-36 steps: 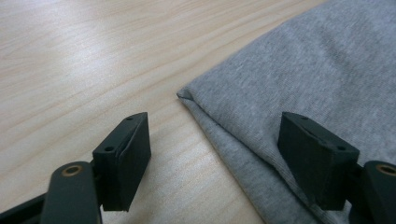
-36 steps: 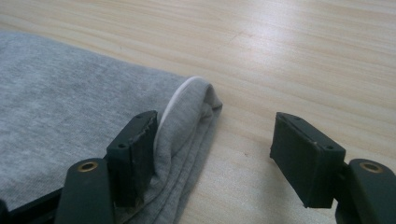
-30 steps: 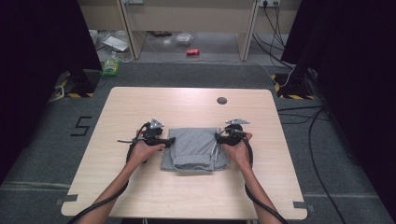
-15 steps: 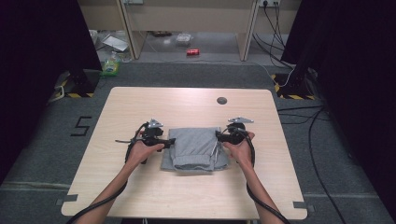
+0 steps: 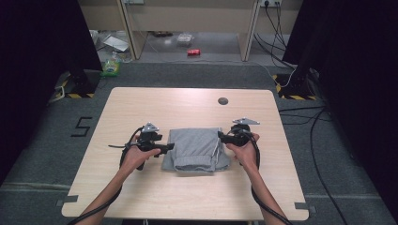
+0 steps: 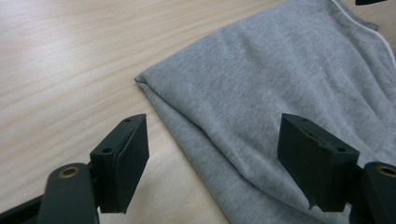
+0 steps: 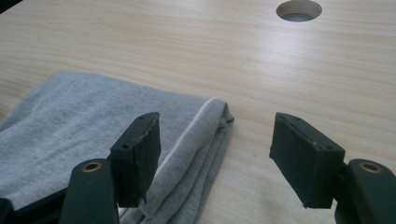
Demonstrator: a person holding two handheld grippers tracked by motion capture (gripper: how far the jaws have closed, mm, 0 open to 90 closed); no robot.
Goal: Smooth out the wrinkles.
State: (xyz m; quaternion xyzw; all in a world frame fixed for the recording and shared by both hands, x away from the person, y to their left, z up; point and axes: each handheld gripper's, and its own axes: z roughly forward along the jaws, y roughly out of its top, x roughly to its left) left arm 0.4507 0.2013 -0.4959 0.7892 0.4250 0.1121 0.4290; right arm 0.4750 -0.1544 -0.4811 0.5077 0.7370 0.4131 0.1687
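A pale wooden desk [image 5: 141, 108] stands on grey carpet in a dim room, with black stands at both sides and a light cabinet frame beyond it, where a red can [image 5: 193, 52] and a green bottle [image 5: 111, 67] lie on the floor. A round cable hole [image 5: 223, 101] sits near the far edge of the desk. In the middle of the near half lies a folded grey garment [image 5: 197, 150], flat on the wood, with a thin white seam running along its right-hand fold. The left gripper [image 5: 168, 147] is held just at the garment's left edge, its jaws pointing inward toward the cloth; in the left gripper view its jaws stand spread wide above the folded corner [image 6: 140, 79], with cloth lying below and between them but nothing pinched. The right gripper [image 5: 221, 137] is held at the garment's far right corner, pointing inward as well; in the right gripper view its jaws are likewise spread, one over the grey cloth [image 7: 93, 121] and the other over bare wood, straddling the stacked edge of the fold without pressing on it. Both forearms come in from the near side of the desk.
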